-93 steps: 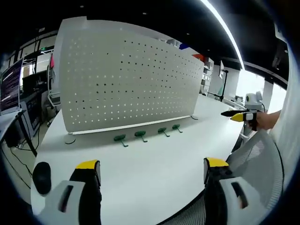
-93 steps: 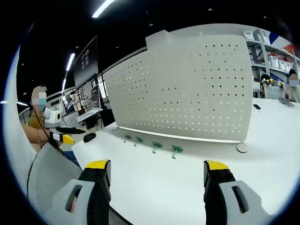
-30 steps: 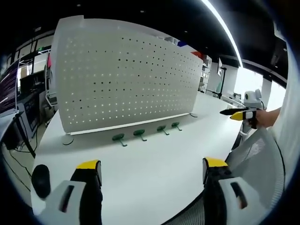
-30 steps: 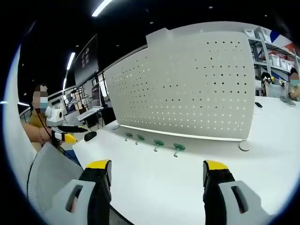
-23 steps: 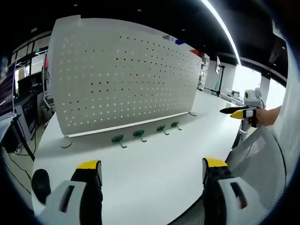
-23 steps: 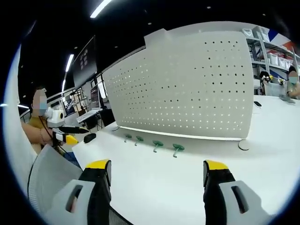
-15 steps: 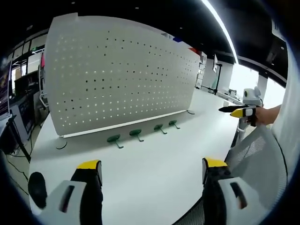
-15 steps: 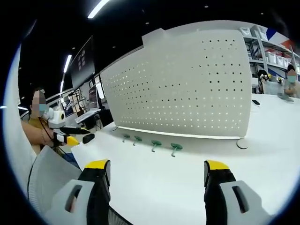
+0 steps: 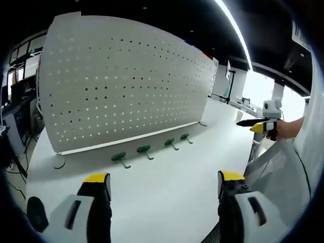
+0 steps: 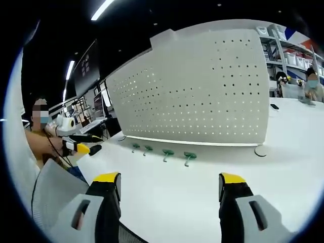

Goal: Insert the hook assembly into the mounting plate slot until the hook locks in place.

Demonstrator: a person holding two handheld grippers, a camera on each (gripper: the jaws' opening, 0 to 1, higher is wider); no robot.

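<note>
Four small green hooks with round bases (image 9: 143,150) lie in a row on the white surface (image 9: 167,187), just in front of the upright white perforated mounting plate (image 9: 121,81) on its round feet. Left tongs (image 9: 159,190) and right tongs (image 10: 164,190) hover near, jaws apart, empty. Beyond are a dim room, ceiling light strips (image 9: 234,25) and far shelving (image 10: 288,38).

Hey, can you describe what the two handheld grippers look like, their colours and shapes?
Both match: the left gripper and right gripper each have two chunky pale grey jaws with a dark slot on the face, black inner sides and yellow tips. Seen side-on from the other view, each has slim black fingers with a yellow band and a white rounded housing on top.
</note>
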